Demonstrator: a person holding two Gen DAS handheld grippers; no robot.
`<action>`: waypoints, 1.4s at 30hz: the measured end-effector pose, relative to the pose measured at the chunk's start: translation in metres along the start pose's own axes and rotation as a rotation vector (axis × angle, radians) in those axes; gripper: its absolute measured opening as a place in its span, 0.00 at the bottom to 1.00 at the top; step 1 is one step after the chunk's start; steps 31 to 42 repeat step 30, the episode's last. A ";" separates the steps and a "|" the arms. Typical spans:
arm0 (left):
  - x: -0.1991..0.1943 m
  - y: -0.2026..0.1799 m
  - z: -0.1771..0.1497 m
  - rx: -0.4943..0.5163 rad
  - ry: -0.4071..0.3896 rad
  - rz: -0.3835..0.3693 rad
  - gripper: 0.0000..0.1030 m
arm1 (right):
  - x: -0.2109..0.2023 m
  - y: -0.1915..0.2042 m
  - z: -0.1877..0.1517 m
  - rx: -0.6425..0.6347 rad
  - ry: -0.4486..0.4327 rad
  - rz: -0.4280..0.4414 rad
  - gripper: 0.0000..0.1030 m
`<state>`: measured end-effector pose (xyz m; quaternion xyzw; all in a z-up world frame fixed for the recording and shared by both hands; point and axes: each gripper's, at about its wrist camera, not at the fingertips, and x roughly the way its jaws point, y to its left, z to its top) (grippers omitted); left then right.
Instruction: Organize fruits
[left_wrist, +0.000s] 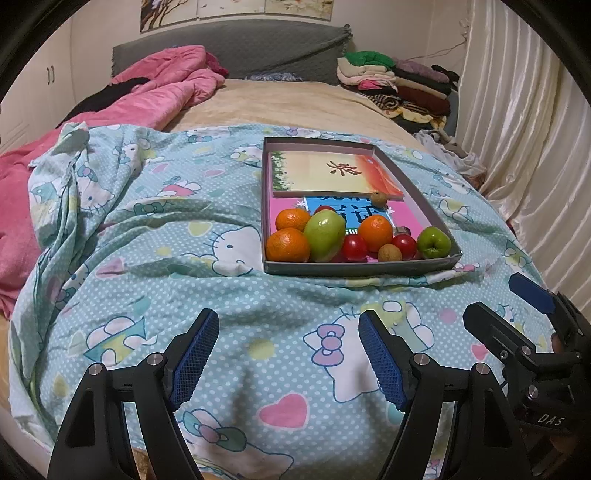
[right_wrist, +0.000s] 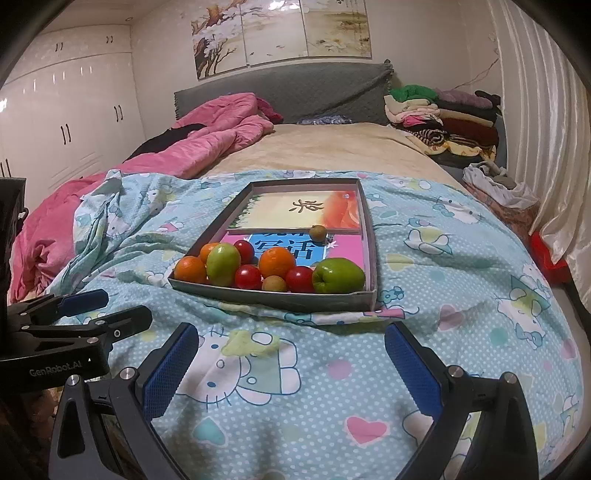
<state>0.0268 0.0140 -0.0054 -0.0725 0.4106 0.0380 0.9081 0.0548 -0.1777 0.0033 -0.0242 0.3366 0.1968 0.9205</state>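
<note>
Turquoise polka-dot bedding (left_wrist: 229, 295) printed with cartoon cats, bows and hearts covers the near end of a bed, and on it rests a shallow grey cardboard tray (left_wrist: 413, 173) lined with printed paper. Around it lie a rumpled pink quilt (left_wrist: 166, 85) to the left, a grey padded headboard (left_wrist: 240, 48) behind, a stack of folded clothes (left_wrist: 399, 81) at the far right corner, cream curtains (left_wrist: 524, 122) along the right wall, and white wardrobe doors (right_wrist: 66, 122) on the left wall. Nothing lies between the grippers and the tray but open bedding. Chinese characters show on the tray's lining; I cannot read them reliably. The neighbouring tool's side reads "GenRobot.AI" in the right wrist view and "DAS" in the left. Fruit crowds the tray's near edge: three oranges (left_wrist: 288, 244), a long green fruit (left_wrist: 324, 234), a rounder green apple (left_wrist: 434, 242), three red tomatoes (left_wrist: 354, 247) and a small brown fruit (left_wrist: 389, 253); another small brown fruit (left_wrist: 379, 198) sits apart farther back. The left gripper (left_wrist: 288, 358) is released, its blue-padded jaws spread with nothing between them, above the bedding short of the tray. The right gripper (right_wrist: 291, 365) is likewise spread wide and empty.
</note>
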 end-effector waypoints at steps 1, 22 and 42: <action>0.000 0.000 0.000 0.000 0.000 0.001 0.77 | 0.000 0.000 0.000 0.000 0.000 0.001 0.99; -0.003 0.001 0.001 0.005 -0.010 0.003 0.77 | 0.000 0.000 0.000 0.002 0.003 -0.007 0.99; 0.003 0.010 0.004 -0.012 0.002 0.011 0.77 | 0.000 -0.015 0.005 0.057 -0.005 -0.023 0.99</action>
